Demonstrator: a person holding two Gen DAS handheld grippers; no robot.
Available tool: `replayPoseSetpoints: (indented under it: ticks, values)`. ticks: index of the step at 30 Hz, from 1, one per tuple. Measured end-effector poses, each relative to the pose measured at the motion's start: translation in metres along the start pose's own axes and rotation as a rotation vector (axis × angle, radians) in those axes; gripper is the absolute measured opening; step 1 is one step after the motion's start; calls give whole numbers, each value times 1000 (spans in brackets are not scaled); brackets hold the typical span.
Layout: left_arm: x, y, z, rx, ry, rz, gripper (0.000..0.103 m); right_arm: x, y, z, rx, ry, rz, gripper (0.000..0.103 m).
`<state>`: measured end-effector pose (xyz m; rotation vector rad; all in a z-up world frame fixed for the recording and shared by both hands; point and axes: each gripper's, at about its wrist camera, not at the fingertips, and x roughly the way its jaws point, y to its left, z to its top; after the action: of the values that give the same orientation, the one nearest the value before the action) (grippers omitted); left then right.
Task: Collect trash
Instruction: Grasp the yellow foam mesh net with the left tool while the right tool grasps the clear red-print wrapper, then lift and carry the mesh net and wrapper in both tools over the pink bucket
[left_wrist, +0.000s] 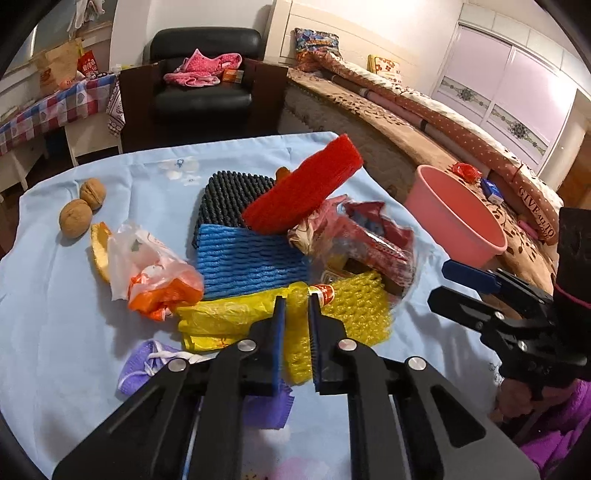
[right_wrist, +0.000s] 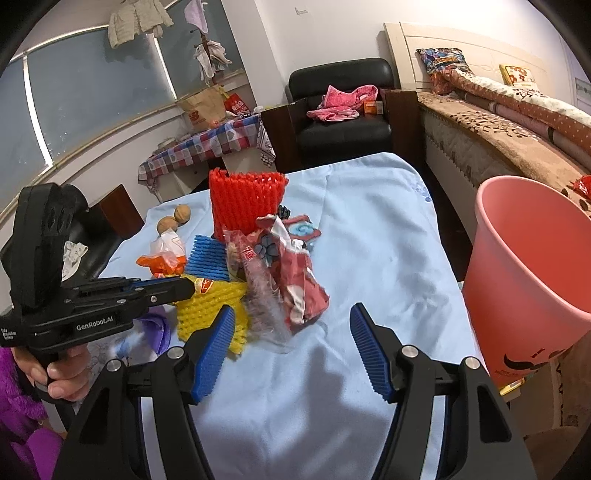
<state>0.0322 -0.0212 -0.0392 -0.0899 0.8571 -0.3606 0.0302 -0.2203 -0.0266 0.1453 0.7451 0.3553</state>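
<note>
Left claw (left_wrist: 296, 314) pitched downward, jaws nearly together, pinching a strip of yellow foam netting (left_wrist: 295, 343). Right claw (right_wrist: 291, 350) also angled down, jaws spread wide with nothing between them. A hand (right_wrist: 61, 373) in a purple sleeve grips the left claw's handle.

Free room: we found bare blue cloth (right_wrist: 369, 236) between the trash heap and the pink bin (right_wrist: 524, 266), right of the heap. Obstacles: we noted the red foam net (right_wrist: 245, 201) standing tallest; crumpled wrappers (right_wrist: 291, 273) beside it; walnuts (left_wrist: 83, 210) at the far left; left gripper (right_wrist: 184, 288) reaching over the yellow net (right_wrist: 207, 310).
</note>
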Motion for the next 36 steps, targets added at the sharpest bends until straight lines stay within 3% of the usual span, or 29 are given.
replayPoseSetpoints:
  ticks: [8,12,14,19,27,36]
  values:
    - [-10,2,-6,-23,-10,-6,10,6,12,7,-14,24,93,38]
    - [-12,3,-9,-35,-9,-4,10,13,24,10,-64,28,70,32]
    - [-15,3,-9,-37,-12,-2,10,18,26,12,-75,37,70,22]
    - [-26,4,-8,-38,-31,3,9,17,28,11,-78,49,108,19]
    - [-52,-4,-1,-26,-79,6,9,-25,15,24,-9,-39,177,18]
    - [-63,-35,25,26,-143,-30,9,-71,-21,38,96,-155,109,19]
